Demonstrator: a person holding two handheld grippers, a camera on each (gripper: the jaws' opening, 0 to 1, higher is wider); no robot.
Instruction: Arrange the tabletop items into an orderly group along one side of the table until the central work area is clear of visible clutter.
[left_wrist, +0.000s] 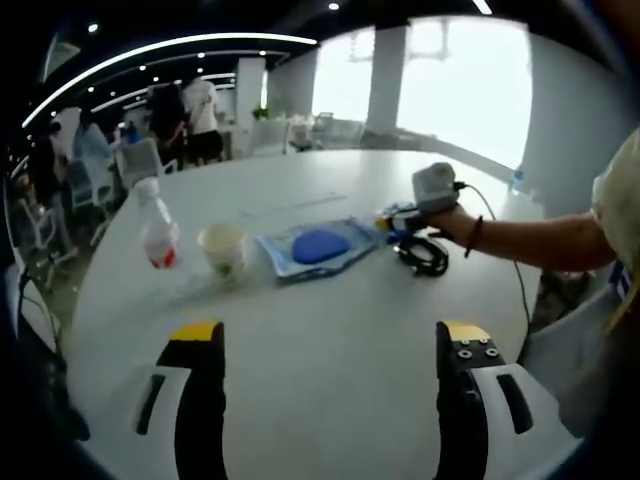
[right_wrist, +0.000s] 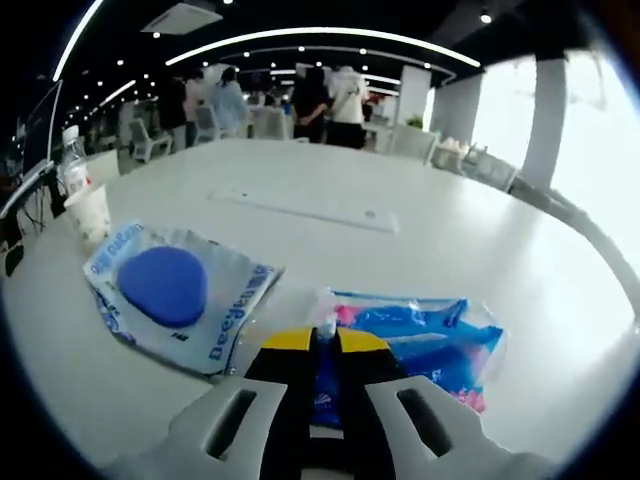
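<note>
In the right gripper view my right gripper (right_wrist: 325, 345) is shut on the near edge of a blue and pink packet (right_wrist: 425, 340) that lies flat on the white table (right_wrist: 480, 250). Left of it lies a clear bag with a blue round pad (right_wrist: 165, 285) inside. In the left gripper view my left gripper (left_wrist: 330, 345) stands wide open above the bare table (left_wrist: 330, 380), nothing between its jaws. Beyond it stand a plastic bottle (left_wrist: 157, 228) with a red label, a paper cup (left_wrist: 224, 248) and the bag with the blue pad (left_wrist: 318, 246). The right gripper (left_wrist: 430, 190), held by a hand, is at the packet (left_wrist: 392, 218).
A coiled black cable (left_wrist: 425, 255) lies by the right hand. A long clear strip (right_wrist: 310, 208) lies flat further across the table. The cup (right_wrist: 90, 212) and bottle (right_wrist: 70, 160) stand near the table's left edge. People and chairs are beyond the table's far side.
</note>
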